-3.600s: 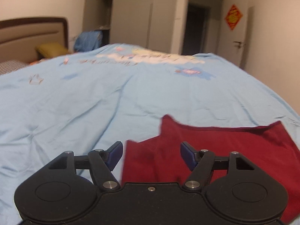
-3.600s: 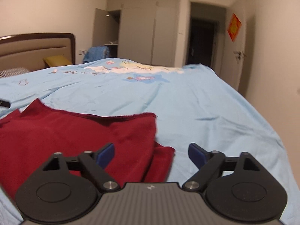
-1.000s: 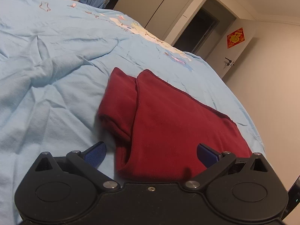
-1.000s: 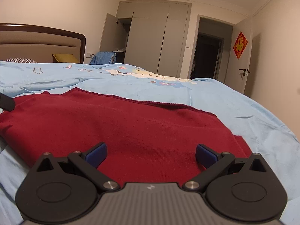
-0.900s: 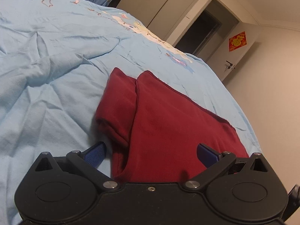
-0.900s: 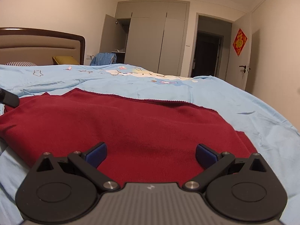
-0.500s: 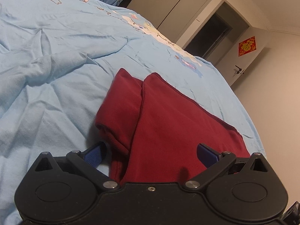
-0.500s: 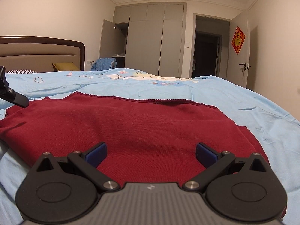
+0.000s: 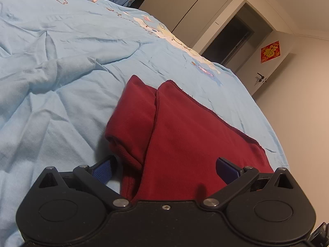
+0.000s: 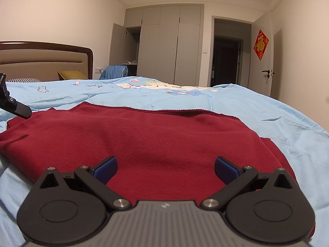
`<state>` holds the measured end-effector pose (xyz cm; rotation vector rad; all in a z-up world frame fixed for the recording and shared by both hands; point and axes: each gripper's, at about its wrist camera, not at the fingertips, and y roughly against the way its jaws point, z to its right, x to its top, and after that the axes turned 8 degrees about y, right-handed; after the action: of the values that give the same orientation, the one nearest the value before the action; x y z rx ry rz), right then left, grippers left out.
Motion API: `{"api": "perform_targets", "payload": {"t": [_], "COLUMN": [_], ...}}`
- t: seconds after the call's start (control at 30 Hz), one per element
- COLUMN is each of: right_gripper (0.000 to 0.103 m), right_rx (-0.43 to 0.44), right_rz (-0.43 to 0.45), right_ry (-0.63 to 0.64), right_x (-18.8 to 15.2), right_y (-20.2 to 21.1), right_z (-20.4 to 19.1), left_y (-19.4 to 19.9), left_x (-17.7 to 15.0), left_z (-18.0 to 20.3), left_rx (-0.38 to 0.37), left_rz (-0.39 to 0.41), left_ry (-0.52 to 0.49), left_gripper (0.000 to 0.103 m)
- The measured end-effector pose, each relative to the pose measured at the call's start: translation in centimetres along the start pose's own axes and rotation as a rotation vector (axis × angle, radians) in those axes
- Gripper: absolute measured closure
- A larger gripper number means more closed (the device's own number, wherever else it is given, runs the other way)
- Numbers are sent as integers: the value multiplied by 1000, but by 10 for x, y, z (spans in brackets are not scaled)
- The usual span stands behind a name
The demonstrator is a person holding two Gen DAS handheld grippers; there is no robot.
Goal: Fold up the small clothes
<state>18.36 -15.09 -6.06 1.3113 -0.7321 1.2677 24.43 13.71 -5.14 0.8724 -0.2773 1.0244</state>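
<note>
A dark red garment (image 9: 191,135) (image 10: 144,140) lies partly folded on the light blue bedspread (image 9: 61,72), one layer doubled over another along its left side. My left gripper (image 9: 164,169) is open at the garment's near left end, its blue pads wide apart, the left pad beside the folded edge. My right gripper (image 10: 165,168) is open too, low over the garment's near edge with cloth showing between the pads. Neither holds anything. Part of the left gripper (image 10: 14,107) shows at the far left of the right wrist view.
The bedspread (image 10: 226,100) is wrinkled, with a raised fold (image 9: 51,70) to the left. A headboard (image 10: 47,61), a yellow pillow (image 10: 72,75), a wardrobe (image 10: 164,45), a dark doorway (image 10: 226,59) and a door with a red decoration (image 10: 260,44) stand beyond.
Since 3.6 s ago both grippers have moved to the garment's near side and opened wider. Over the last second both crept slightly closer to the cloth; the garment has not shifted.
</note>
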Motion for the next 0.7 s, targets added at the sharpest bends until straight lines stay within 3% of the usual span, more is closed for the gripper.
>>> {"api": "perform_targets", "payload": {"t": [0.1,0.2,0.37,0.5,0.57,0.7], "right_gripper": [0,0,0,0,0,0], "right_rx": [0,0,0,0,1,9], "right_rz": [0,0,0,0,-1,-11], "right_ry": [0,0,0,1,0,-10], "right_x": [0,0,0,-1,0,3], "right_y": [0,0,0,0,0,2], "right_z": [0,0,0,0,1,2], "left_y": [1,3,5,3,1,3], "left_x": [0,1,2,3,6,8], "left_z": [-2,-5,-9,-12,-11,8], "left_rx": [-9,2,25,50,59,99], "left_rz": [11,39,57,51,42,61], "left_ry": [28,68,105,125,133,67], "left_gripper": [2,11,43,57,76,81]}}
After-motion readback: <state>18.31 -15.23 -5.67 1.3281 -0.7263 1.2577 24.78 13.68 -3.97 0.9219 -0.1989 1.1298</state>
